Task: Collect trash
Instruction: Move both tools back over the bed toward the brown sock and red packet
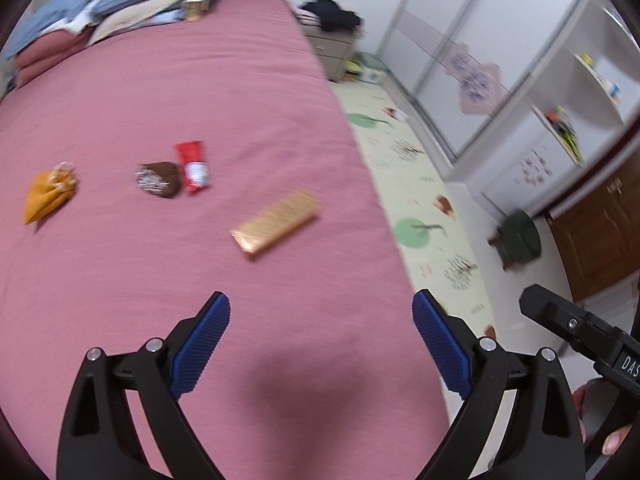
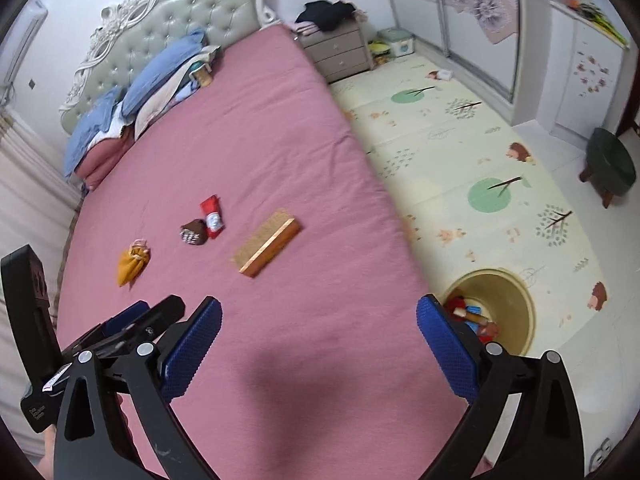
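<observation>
Several pieces of trash lie on the pink bed [image 1: 120,80]: a long gold wrapper box [image 1: 276,223] [image 2: 267,248], a red packet [image 1: 194,167] [image 2: 212,217], a brown packet [image 1: 158,179] [image 2: 194,233] touching it, and an orange wrapper [image 1: 48,196] [image 2: 132,265] at the left. My left gripper [image 1: 320,320] is open and empty above the bed's near part. My right gripper [image 2: 319,324] is open and empty too, over the bed's edge. A yellow bin [image 2: 508,308] with trash inside stands on the floor right of the bed.
Pillows and bedding [image 2: 136,96] are piled at the headboard. A nightstand [image 2: 336,52] with dark clothes stands beyond the bed. A patterned play mat [image 2: 460,160] covers the floor. A green stool [image 2: 610,168] stands by the wardrobe [image 1: 460,40].
</observation>
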The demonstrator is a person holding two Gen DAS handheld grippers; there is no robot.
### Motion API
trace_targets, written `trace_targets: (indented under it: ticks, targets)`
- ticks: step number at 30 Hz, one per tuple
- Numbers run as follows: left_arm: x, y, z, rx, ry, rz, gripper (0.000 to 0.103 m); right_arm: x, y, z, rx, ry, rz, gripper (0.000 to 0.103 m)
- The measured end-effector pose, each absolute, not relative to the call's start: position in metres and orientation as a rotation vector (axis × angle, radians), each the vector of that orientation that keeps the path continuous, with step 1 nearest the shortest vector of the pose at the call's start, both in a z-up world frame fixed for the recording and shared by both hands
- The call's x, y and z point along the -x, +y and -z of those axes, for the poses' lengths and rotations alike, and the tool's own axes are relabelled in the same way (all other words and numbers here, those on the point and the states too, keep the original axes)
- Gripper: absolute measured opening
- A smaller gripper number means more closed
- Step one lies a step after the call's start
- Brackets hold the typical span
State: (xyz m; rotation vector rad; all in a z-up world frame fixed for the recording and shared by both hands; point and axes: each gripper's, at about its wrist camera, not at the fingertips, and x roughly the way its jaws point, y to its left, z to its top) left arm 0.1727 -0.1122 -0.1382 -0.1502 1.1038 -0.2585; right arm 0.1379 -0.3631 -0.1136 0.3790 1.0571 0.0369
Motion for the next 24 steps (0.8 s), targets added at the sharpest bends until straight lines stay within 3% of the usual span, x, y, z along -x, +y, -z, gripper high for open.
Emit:
trace_targets:
  ticks: [12,24]
  targets:
    - [-0.224,-0.007,0.168,0.265,1.137,0.061,0.095,-0.211,-0.274,0.138,-0.310,1.114,-0.159,0.094]
    - [-0.305,0.034,0.223,0.357,1.165,-0.017,0.095,-0.297,-0.233,0.186,-0.255,1.160,-0.172,0.094]
